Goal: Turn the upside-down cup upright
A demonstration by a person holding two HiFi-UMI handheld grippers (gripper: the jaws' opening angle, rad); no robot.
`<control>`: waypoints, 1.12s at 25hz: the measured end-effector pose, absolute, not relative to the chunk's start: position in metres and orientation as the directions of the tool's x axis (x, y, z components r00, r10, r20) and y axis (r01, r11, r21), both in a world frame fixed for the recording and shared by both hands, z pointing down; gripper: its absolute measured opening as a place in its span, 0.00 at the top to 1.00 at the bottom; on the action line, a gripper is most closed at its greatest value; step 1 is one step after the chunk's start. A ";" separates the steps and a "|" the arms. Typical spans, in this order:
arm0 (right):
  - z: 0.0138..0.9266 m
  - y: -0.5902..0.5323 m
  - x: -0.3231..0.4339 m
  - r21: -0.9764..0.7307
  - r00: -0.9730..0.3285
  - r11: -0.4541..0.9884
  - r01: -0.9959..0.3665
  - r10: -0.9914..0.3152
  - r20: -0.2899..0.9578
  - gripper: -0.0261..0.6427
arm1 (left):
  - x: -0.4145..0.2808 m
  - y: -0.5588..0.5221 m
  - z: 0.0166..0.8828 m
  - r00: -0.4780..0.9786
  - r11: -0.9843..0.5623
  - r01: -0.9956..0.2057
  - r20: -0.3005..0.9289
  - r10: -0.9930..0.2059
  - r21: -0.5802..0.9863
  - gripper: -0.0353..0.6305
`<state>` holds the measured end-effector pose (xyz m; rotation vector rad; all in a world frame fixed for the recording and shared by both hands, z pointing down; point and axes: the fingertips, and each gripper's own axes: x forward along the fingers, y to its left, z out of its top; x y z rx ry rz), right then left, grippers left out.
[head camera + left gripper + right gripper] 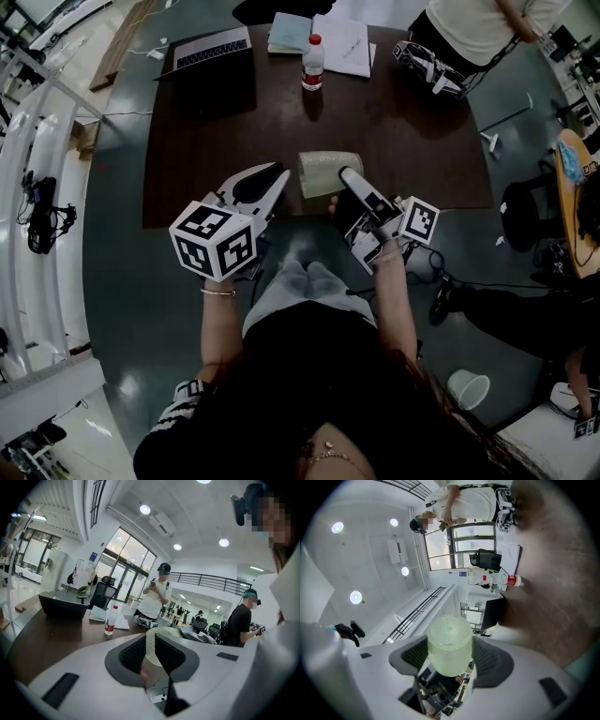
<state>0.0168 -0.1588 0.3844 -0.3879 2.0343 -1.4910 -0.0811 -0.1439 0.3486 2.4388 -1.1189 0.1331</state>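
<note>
The cup is tipped on its side at the near edge of the bench, probably midway through the turn. The right gripper is clamped across its body, fingers pressed on both flanks so it cannot slip. The left gripper meets the cup's left end, its fingers nearly together on a thin strip of wall, seemingly to steady it; the right wrist is rolled well over and angled slightly up, while the left points gently down.
</note>
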 end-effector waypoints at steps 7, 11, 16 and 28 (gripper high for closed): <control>0.379 -0.159 0.018 -0.928 -0.787 0.336 0.162 -0.524 -0.326 0.51 | -0.076 -0.136 0.344 0.742 -0.634 -0.663 0.238 -0.626 0.399 0.75; 0.376 -0.159 0.016 -0.923 -0.792 0.341 0.179 -0.506 -0.340 0.51 | -0.068 -0.133 0.344 0.777 -0.671 -0.626 0.240 -0.582 0.398 0.64; 0.373 -0.156 0.013 -0.915 -0.798 0.348 0.202 -0.483 -0.360 0.51 | -0.066 -0.134 0.349 0.785 -0.675 -0.617 0.250 -0.567 0.406 0.60; 0.366 -0.157 0.016 -0.902 -0.791 0.358 0.243 -0.465 -0.397 0.51 | -0.062 -0.132 0.348 0.843 -0.715 -0.533 0.216 -0.492 0.452 0.47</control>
